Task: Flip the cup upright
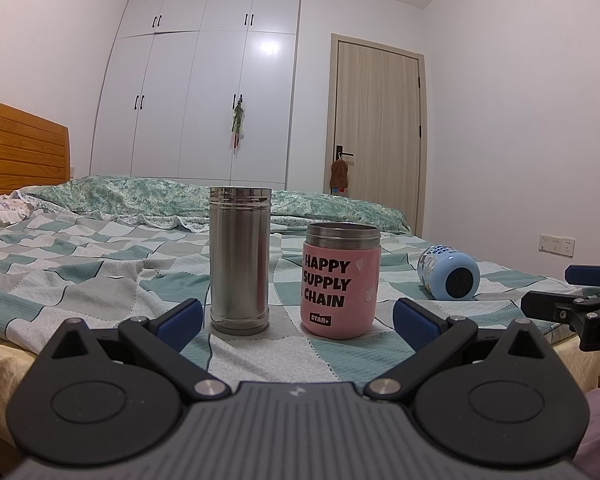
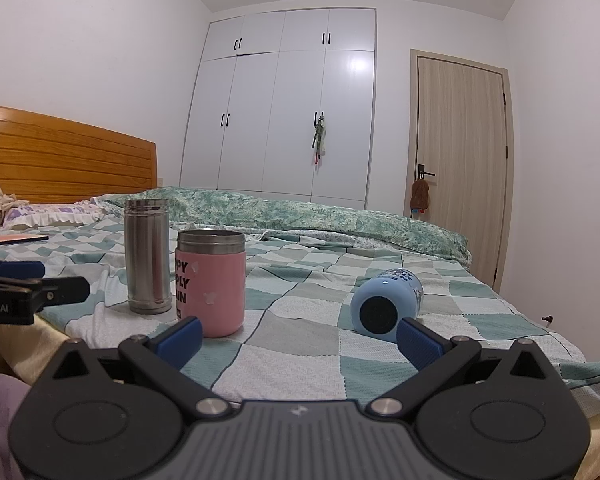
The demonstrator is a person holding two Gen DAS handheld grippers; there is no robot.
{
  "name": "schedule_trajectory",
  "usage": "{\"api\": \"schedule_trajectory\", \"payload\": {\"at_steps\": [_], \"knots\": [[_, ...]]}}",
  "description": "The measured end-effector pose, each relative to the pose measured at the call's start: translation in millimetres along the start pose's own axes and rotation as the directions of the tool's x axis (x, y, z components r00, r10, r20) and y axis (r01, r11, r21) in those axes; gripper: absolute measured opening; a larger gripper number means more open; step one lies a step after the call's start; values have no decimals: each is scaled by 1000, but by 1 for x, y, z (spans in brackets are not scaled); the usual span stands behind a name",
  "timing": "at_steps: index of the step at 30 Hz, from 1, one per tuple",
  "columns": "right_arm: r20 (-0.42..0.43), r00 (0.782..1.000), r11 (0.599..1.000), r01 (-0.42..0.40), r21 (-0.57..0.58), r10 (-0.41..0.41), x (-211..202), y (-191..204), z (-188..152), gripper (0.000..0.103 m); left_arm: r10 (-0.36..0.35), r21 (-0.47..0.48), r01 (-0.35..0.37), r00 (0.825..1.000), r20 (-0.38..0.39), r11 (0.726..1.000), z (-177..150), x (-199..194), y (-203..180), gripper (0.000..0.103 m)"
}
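**Blue cup on its side, clear of both spread grippers**

In the right wrist view, the blue cup [image 2: 386,304] is seen lying on its side on the checked bedspread [image 2: 300,344], right of centre in the frame, with its dark round end turned toward the camera. The right gripper [image 2: 298,338] is shown at the bottom of the frame with its jaws spread wide and nothing held between them. The cup is placed beyond the jaws and toward the right one: its lower edge is seen just above and left of the right blue fingertip [image 2: 418,340], and whether the two touch cannot be told. The pink cup [image 2: 212,284], upright and lettered in black, is seen just behind the left fingertip, with the steel flask [image 2: 148,256] standing upright close at its left.

In the left wrist view, the left gripper [image 1: 298,322] is likewise shown with jaws spread and empty. The steel flask [image 1: 240,260] and the pink cup [image 1: 342,280] are framed upright beyond the gap between its fingers. The blue cup [image 1: 448,274] is found at the right of this frame, on its side, well outside the right jaw and apart from it. Part of the right gripper [image 1: 580,304] is visible at the right edge.

A white wardrobe [image 2: 284,104] and a wooden door [image 2: 460,148] are seen behind the bed.
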State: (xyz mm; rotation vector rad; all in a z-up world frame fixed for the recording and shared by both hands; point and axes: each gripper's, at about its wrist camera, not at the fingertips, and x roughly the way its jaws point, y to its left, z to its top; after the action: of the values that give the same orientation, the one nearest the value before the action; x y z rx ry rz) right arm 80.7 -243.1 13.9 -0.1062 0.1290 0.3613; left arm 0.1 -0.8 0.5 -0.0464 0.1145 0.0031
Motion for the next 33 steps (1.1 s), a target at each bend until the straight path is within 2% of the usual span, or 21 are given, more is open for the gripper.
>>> {"api": "schedule_trajectory", "payload": {"at_steps": [13, 16, 18, 22, 28, 33], "knots": [[-1, 1000, 1000, 4, 10, -4, 0, -2, 2, 103, 3, 14, -2, 1000, -21, 1000, 2, 2, -3, 103], [4, 1000, 999, -6, 49, 6, -3, -9, 3, 103, -35, 19, 36, 998, -55, 999, 9, 8, -9, 103], [0, 1000, 996, -16, 84, 16, -1, -22, 7, 103, -84, 8, 85, 993, -81, 996, 19, 16, -16, 103], [-20, 1000, 997, 22, 76, -21, 5, -52, 19, 103, -131, 34, 135, 986, -103, 990, 48, 37, -42, 103], [-73, 996, 997, 49, 55, -45, 21, -108, 34, 103, -218, 90, 237, 958, -187, 967, 86, 96, -96, 103], [-153, 986, 997, 65, 39, -59, 51, -150, 39, 103, -257, 111, 299, 922, -290, 948, 107, 161, -142, 103]]}}
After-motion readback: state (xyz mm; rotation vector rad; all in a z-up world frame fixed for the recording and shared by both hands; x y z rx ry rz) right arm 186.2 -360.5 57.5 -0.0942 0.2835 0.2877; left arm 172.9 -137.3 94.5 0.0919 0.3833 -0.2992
